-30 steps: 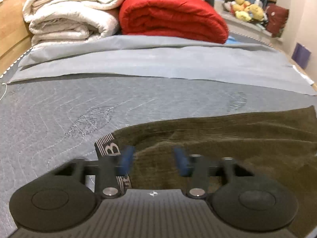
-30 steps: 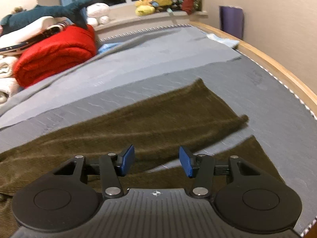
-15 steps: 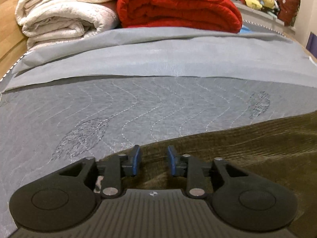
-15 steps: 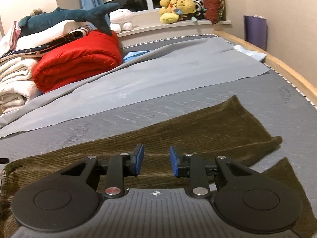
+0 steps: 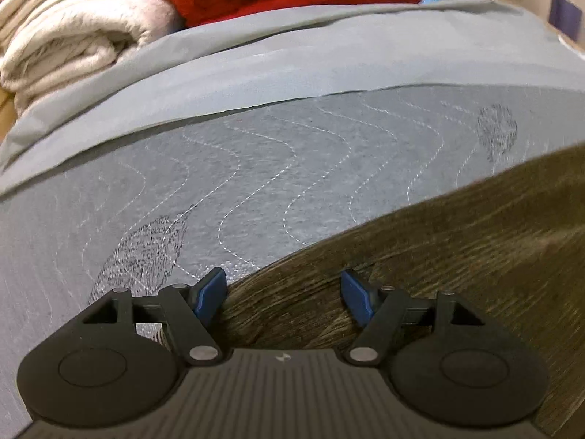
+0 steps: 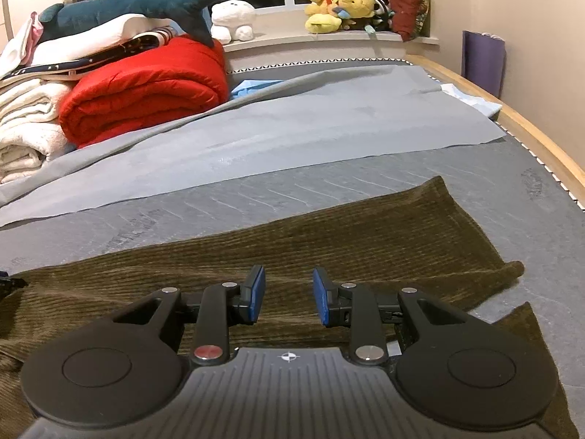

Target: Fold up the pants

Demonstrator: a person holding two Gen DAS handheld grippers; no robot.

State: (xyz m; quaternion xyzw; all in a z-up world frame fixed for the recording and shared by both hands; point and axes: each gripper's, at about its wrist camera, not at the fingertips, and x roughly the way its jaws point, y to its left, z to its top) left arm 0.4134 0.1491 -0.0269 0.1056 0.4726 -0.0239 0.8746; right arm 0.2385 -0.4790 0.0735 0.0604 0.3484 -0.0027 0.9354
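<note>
The brown corduroy pants (image 6: 329, 234) lie flat across the grey bed (image 6: 475, 183), legs running toward 2 o'clock. The left gripper (image 5: 283, 294) has just been opening; its jaws stand spread over the pants' edge, pinching nothing. The right gripper (image 6: 287, 294) hovers over the cloth, jaws partly apart, nothing between them.

My left gripper (image 5: 283, 298) tilts steeply down, its jaws just opened wide, nothing pinched. My right gripper (image 6: 287, 296) stands narrower, holding nothing.

Red quilt (image 6: 146, 87) beside cream blankets (image 6: 25, 124)
</note>
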